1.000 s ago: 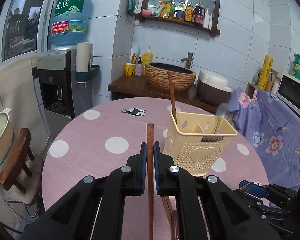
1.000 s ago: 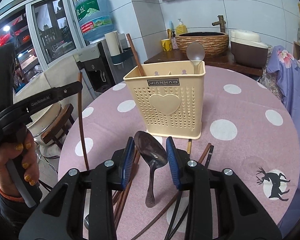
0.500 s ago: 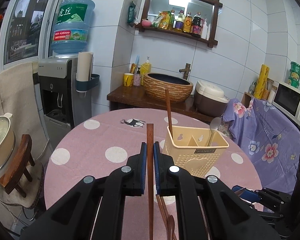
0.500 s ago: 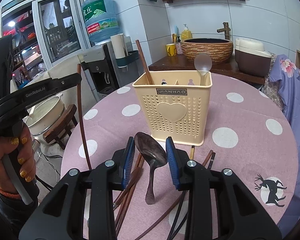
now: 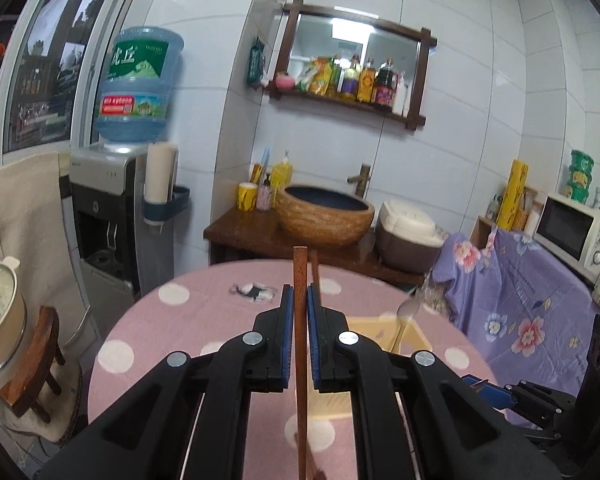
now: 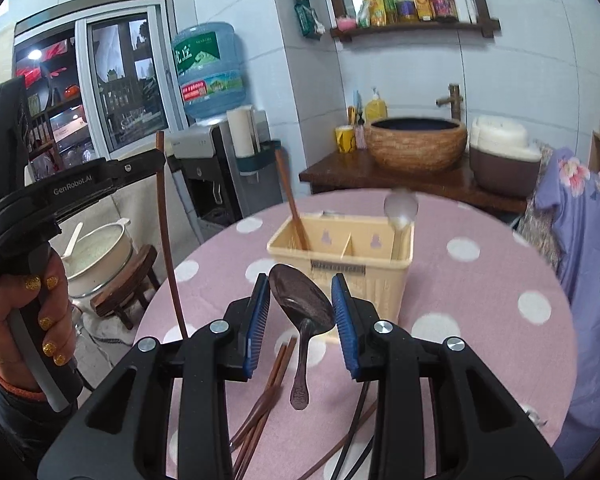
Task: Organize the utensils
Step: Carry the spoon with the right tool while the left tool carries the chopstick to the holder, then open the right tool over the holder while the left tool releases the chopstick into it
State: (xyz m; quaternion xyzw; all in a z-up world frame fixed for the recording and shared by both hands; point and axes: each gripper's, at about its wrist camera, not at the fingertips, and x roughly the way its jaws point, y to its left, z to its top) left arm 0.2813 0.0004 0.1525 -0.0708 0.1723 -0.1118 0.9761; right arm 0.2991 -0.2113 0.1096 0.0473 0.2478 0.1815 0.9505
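Gripping a brown chopstick upright in the left tongs; right tongs clamped on a dark spoon, caddy at twelve o'clock.

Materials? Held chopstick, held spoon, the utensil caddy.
Chopstick: looks like wood, reddish-brown, matte, square tip. Spoon: probably metal, dark and glossy, reflections in the bowl, stamped handle end. Caddy: likely moulded plastic, cream, perforated walls, thin internal dividers.
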